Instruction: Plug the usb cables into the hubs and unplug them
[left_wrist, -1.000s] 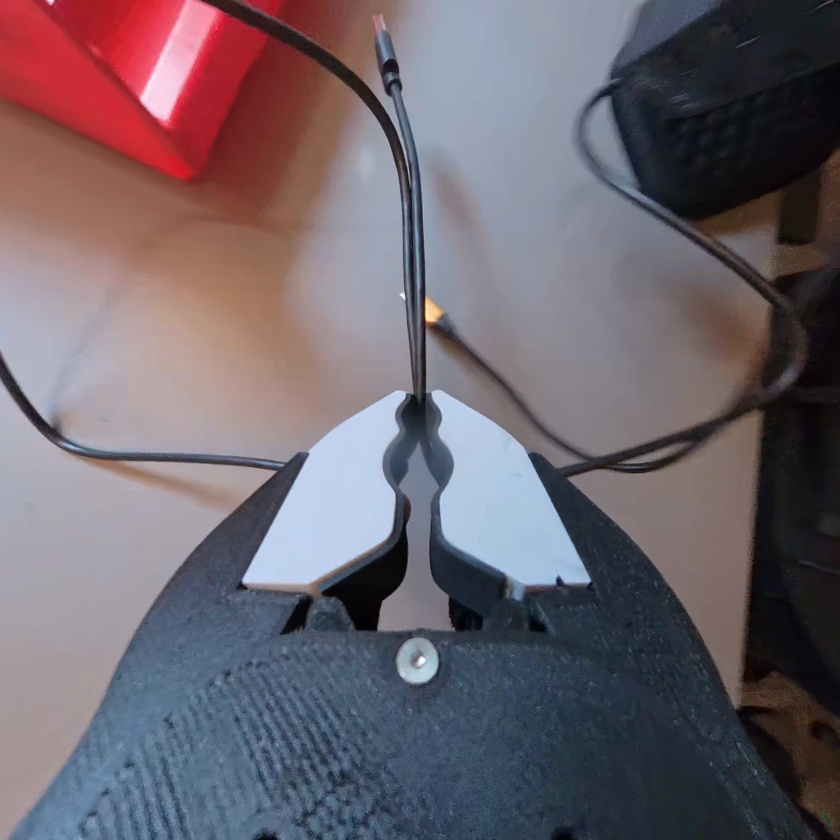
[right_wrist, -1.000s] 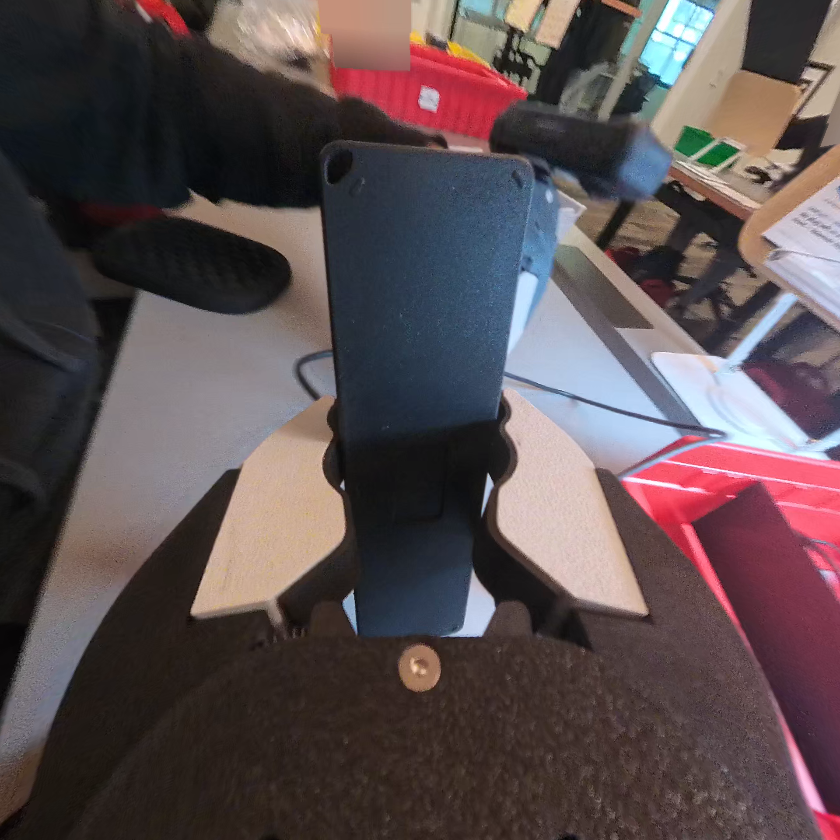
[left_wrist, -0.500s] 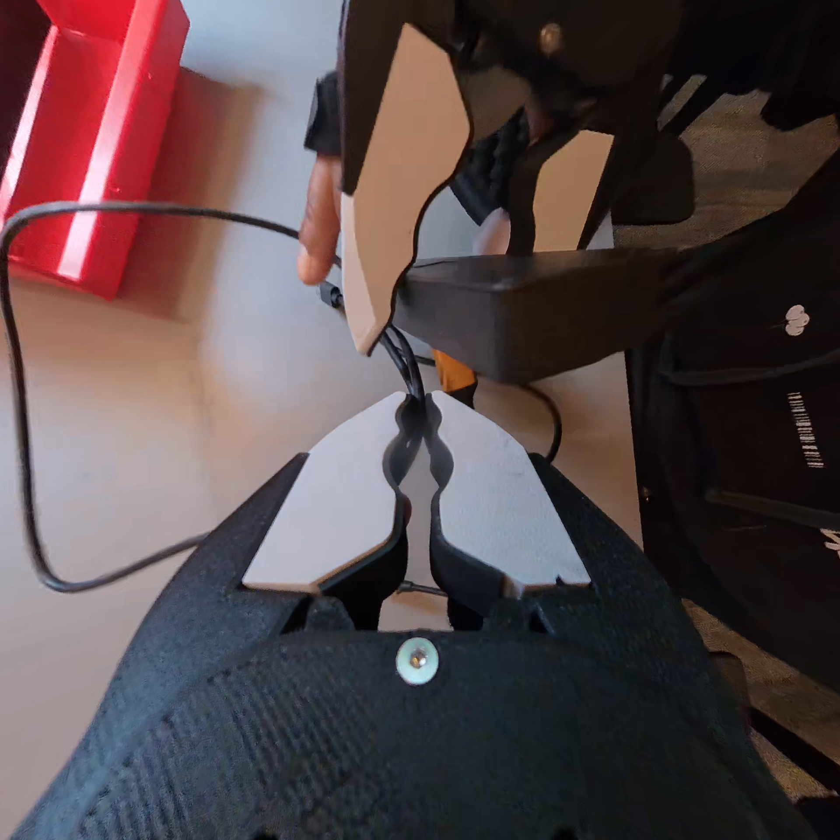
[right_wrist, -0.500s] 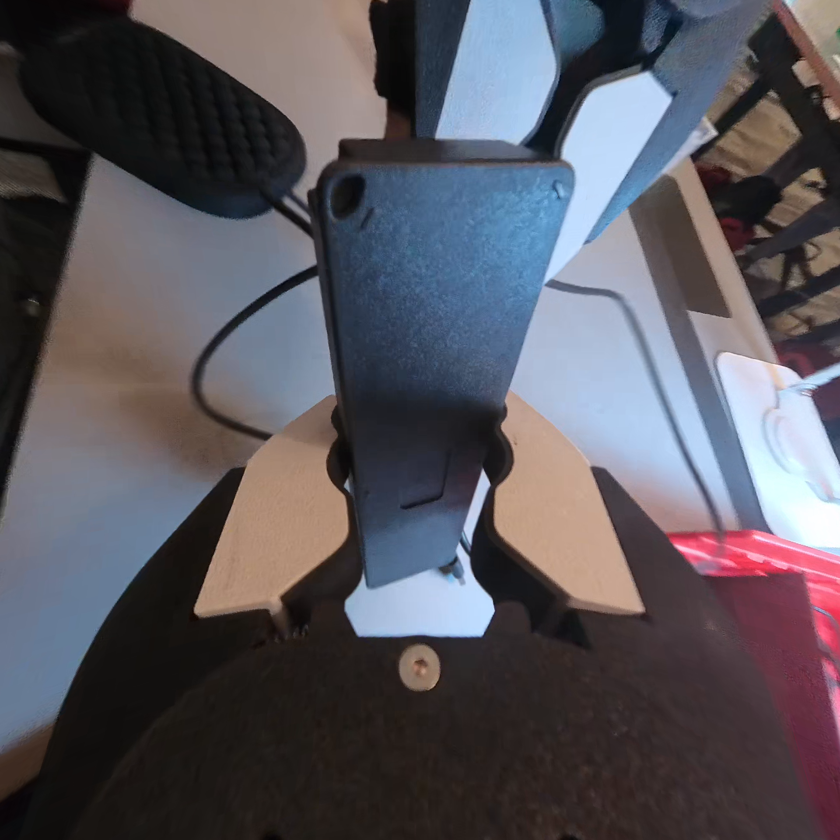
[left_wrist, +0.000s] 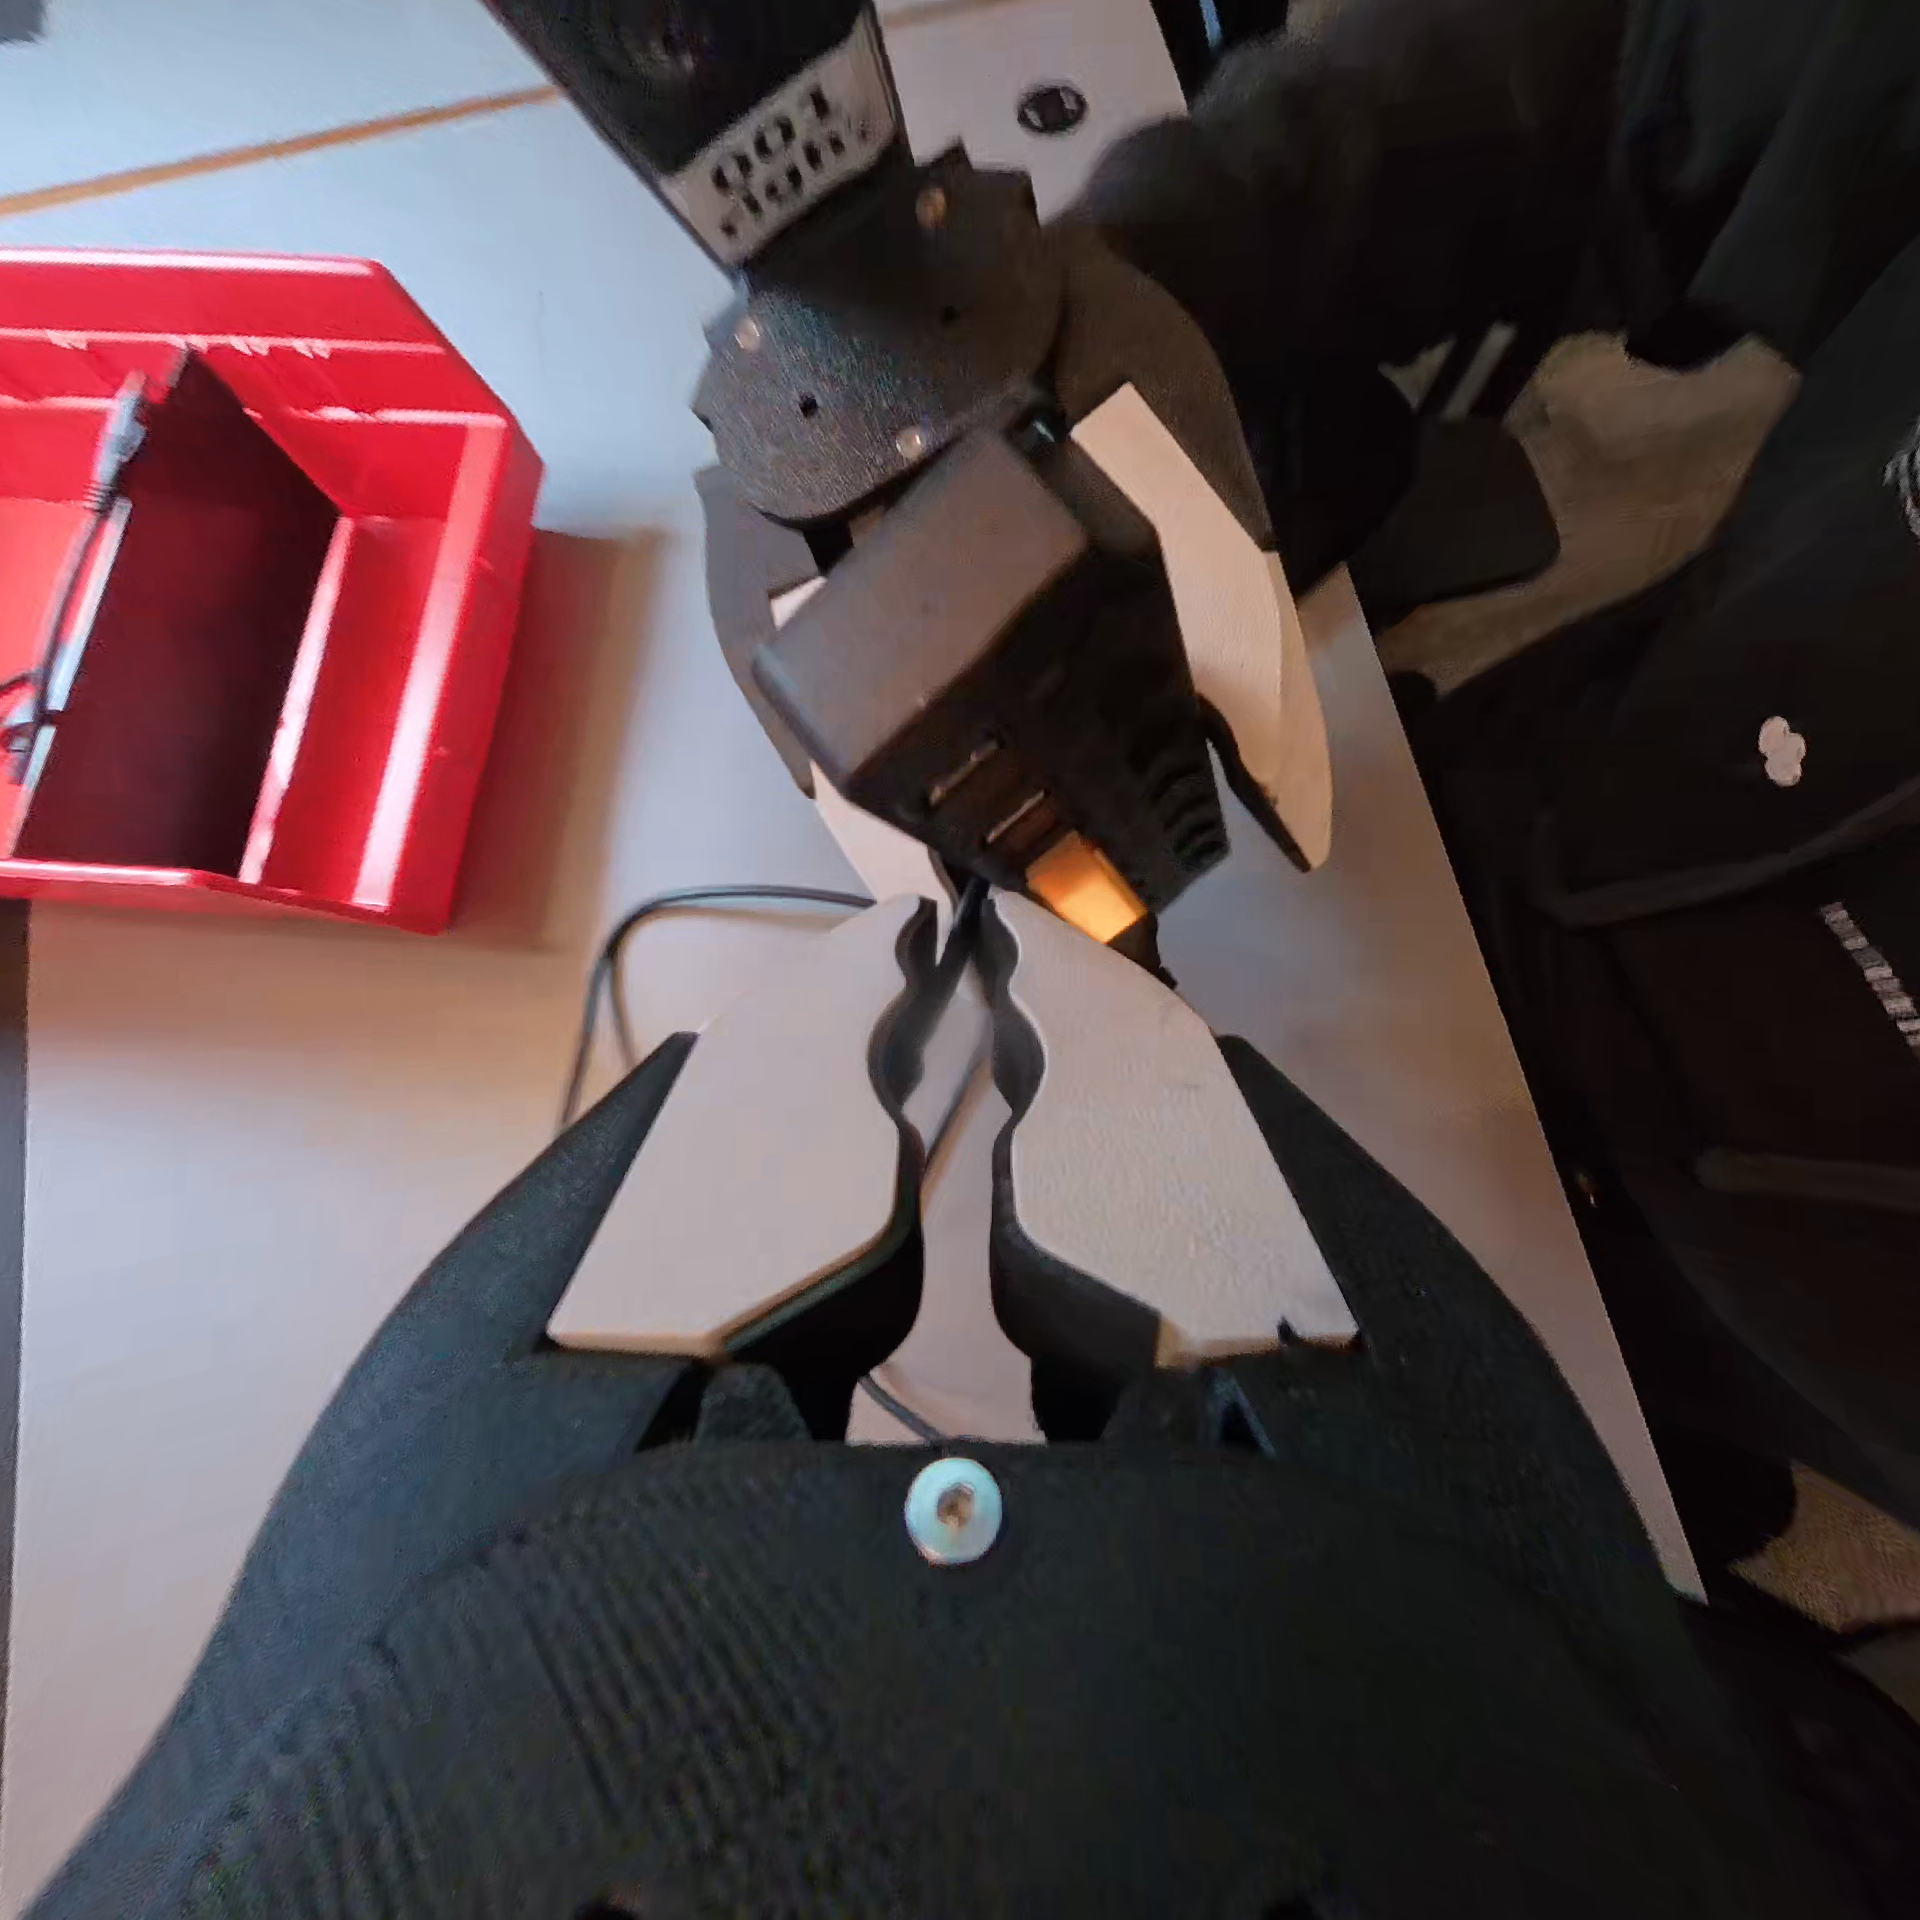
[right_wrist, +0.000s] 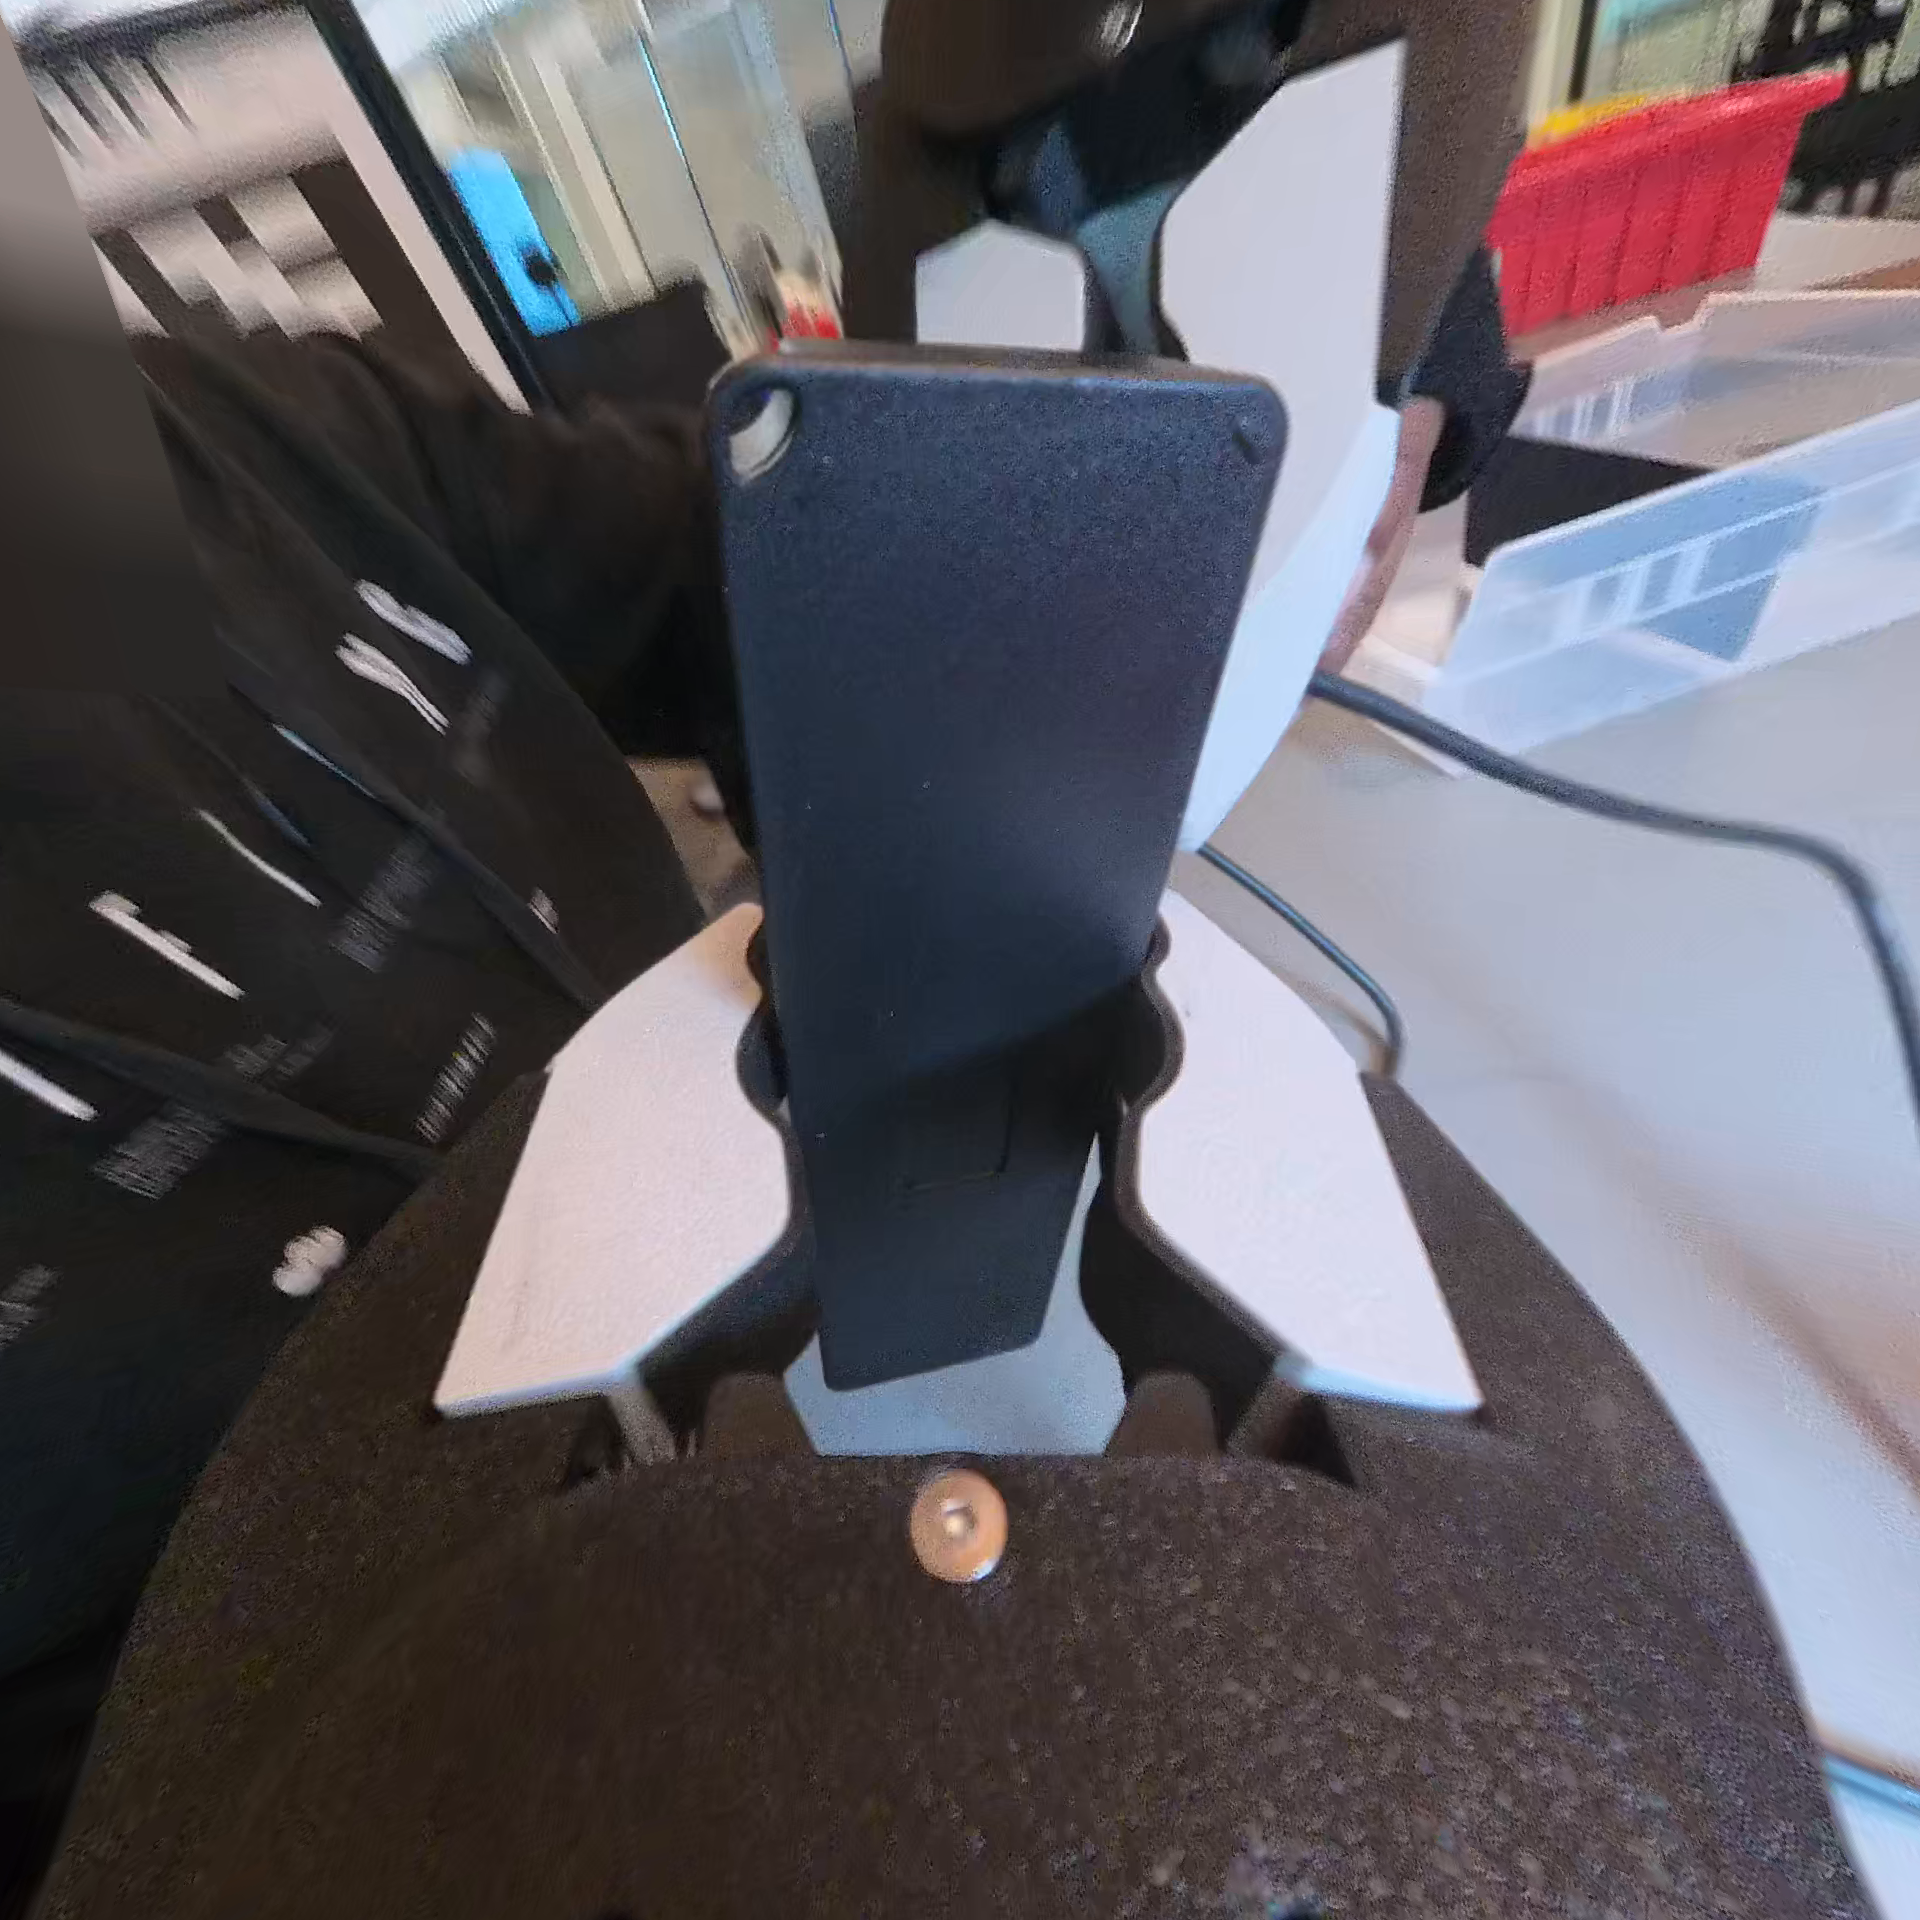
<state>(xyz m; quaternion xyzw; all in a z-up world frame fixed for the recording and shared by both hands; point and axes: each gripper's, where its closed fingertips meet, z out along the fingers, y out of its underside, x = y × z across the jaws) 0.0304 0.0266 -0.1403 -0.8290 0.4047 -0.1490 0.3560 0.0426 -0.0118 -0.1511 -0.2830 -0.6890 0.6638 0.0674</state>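
The left gripper (left_wrist: 951, 920) has its jaws drawn almost together, leaving only a narrow slit at the tips, and a thin black usb cable (left_wrist: 954, 951) is pinched in that slit. The cable runs forward out of the tips toward the hub (left_wrist: 914, 623); behind the fingers a slack length of it loops over the pale worktop (left_wrist: 260, 1143) to the left of the gripper. The hub is a flat black box held in the air above the worktop's right edge, its port end turned toward the left gripper and almost touching its tips. Two dark ports show on that end, and beside them an orange plug (left_wrist: 1081, 883) with a ribbed black boot sits against the hub just to the right of the left gripper's tips; whether the pinched cable's own plug is seated in a port is hidden behind the fingers. The right gripper (right_wrist: 961, 945) clamps the hub by its long sides, jaws spread only as far as the hub's width, the white fingers (right_wrist: 644, 1164) pressing on either flank, and the hub stands straight out along them with a small round hole at its far left corner. In the left wrist view this same gripper reaches down from above with the hub in its grasp. A red bin (left_wrist: 312, 582) rests toward the worktop's far left, apart from both grippers, with another cable end hanging over its inner wall. A dark-sleeved person fills the right side beyond the worktop's edge.
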